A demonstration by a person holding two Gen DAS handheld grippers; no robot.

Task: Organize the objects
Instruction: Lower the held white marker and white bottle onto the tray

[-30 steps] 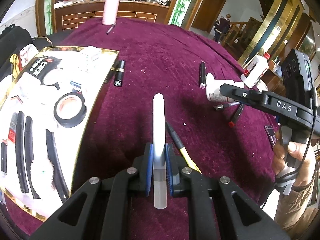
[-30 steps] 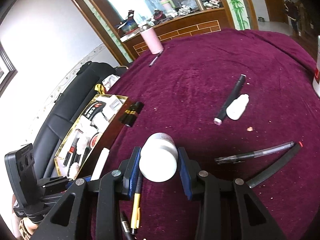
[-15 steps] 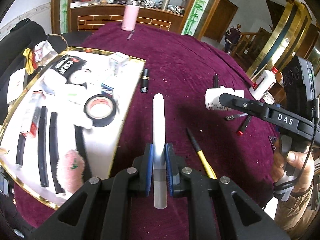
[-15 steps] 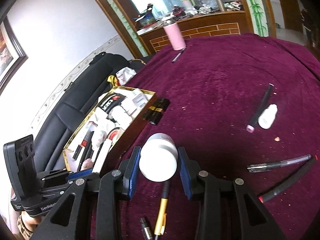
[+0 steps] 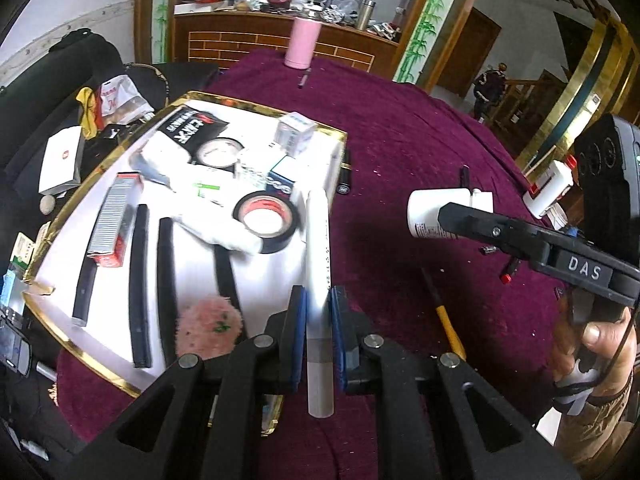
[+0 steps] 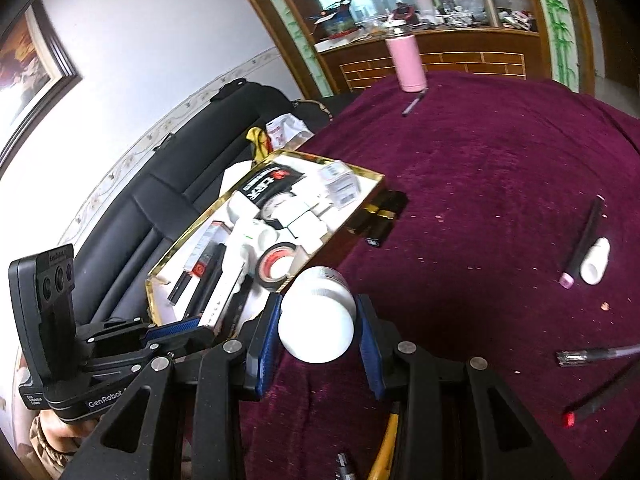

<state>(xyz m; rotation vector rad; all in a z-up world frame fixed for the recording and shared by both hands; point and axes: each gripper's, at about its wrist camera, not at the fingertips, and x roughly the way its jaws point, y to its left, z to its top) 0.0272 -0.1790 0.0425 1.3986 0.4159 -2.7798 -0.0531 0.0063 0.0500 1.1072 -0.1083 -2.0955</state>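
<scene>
My left gripper (image 5: pixel 318 312) is shut on a white pen-like tube (image 5: pixel 318 248), held above the near right edge of the gold-rimmed white tray (image 5: pixel 340 138). My right gripper (image 6: pixel 318 320) is shut on a white bottle (image 6: pixel 318 326), its round end facing the camera, just right of the tray (image 6: pixel 380 178). In the left wrist view the same bottle (image 5: pixel 436 214) hangs over the maroon cloth between the right gripper's black fingers (image 5: pixel 480 222). The tray holds a black tape roll (image 5: pixel 266 220), black tubes, small boxes and a pink puff (image 5: pixel 210 326).
Loose on the maroon cloth lie a black lipstick (image 6: pixel 382 222), a yellow pen (image 5: pixel 448 326), a small white bottle (image 6: pixel 596 260) beside a dark pen (image 6: pixel 584 236), and a red-tipped pen (image 6: pixel 592 404). A pink tumbler (image 5: pixel 302 42) stands at the far edge. A black sofa flanks the left.
Both grippers have moved left toward the tray, each still holding its object. The tray now fills more of both views, and the left tube is over the tray's edge.
</scene>
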